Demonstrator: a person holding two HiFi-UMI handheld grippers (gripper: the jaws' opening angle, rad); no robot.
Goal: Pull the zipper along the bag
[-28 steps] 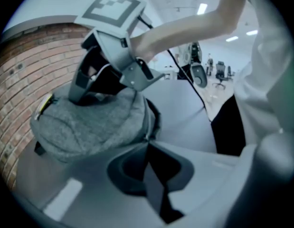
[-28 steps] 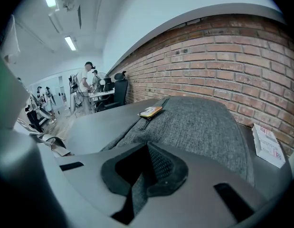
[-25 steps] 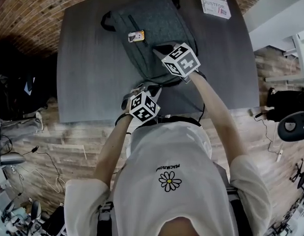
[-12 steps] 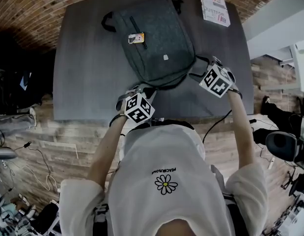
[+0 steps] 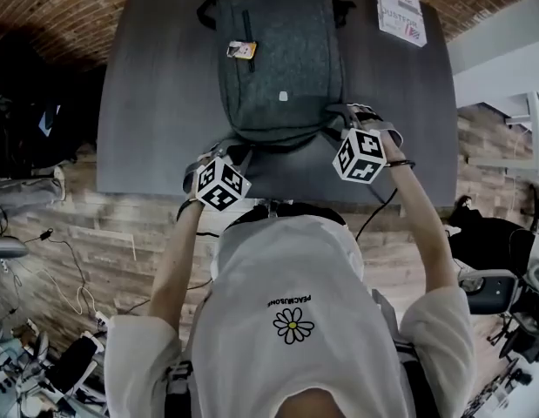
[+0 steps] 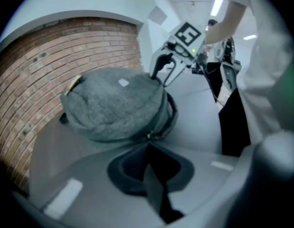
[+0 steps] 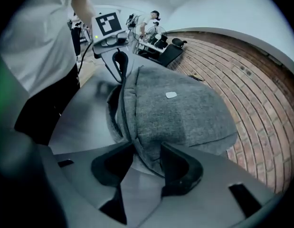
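The left tool [image 6: 147, 140] has its jaws pressed fully together, tips on the seam at the near left edge of the bag [image 5: 282, 59]; they nip something thin there, though whether it is a zipper pull or only cloth is hard to make out. The right tool [image 7: 147, 151] stands about half open and its jaws have just been closing; the bag's near right corner fills the gap between them, grey cloth lying against both pads, with the dark zipper line running away from the jaws along the bag's side. Both tools point steeply down at the bag's near edge, one at each corner. The bag is dark grey and lies flat in the middle of the desk [image 5: 156, 103], towards the far side, with a small yellow tag [image 5: 241, 50] on its far left part and a pale patch [image 5: 286, 96] near its centre. A printed booklet [image 5: 400, 11] lies at the desk's far right corner, well apart from the bag. The desk top is a plain dark grey. Beyond it runs a brick wall [image 5: 77, 7], and the floor [image 5: 104, 233] is of wood planks, with cables [image 5: 77, 294] trailing over it at the left. The person wears a white shirt [image 5: 291, 268] with a daisy print.
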